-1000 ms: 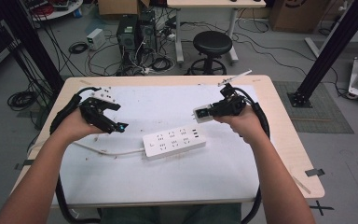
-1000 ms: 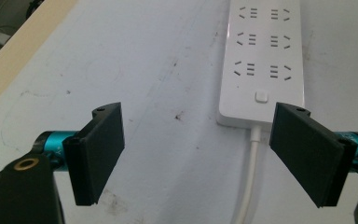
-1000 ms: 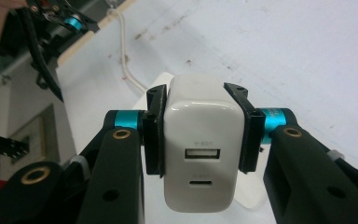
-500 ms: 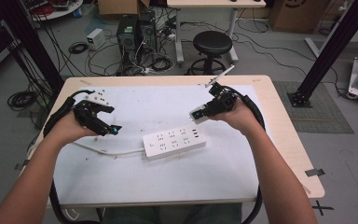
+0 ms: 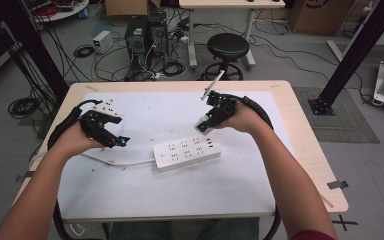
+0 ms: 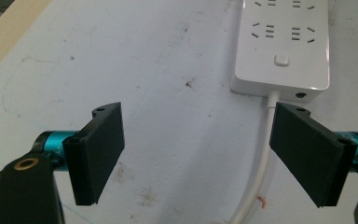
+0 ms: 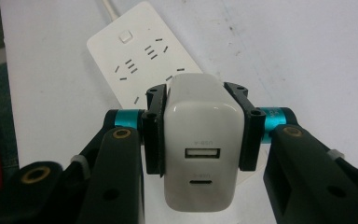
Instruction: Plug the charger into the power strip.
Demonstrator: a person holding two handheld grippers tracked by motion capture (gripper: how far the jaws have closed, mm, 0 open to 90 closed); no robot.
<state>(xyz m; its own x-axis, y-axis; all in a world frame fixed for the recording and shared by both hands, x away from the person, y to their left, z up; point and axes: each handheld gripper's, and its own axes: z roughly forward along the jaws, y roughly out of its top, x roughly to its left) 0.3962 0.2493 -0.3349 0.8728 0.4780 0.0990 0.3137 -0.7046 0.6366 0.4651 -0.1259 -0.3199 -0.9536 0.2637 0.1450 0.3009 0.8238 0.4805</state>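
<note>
The wide counter [image 5: 310,150], a pale wooden top under a scuffed white sheet, carries the work in its middle, with bare sheet on all sides and its edges well away from both hands. The long white plastic power strip [image 5: 187,152] lies flat there, sockets up, apparently so a plug can come straight down into it; its thin white cord [image 5: 115,161] trails off toward the person's left. The left tongs [image 5: 116,140] hover with jaws wide apart and empty near the strip's cord end, the cord passing just inside one jaw, probably placed to steady the strip. The right tongs [image 7: 200,135] are clamped on the small white block-shaped USB charger [image 7: 200,144], ports facing the camera, held above the strip's far end. Open sheet around the strip leaves free room to descend.
</note>
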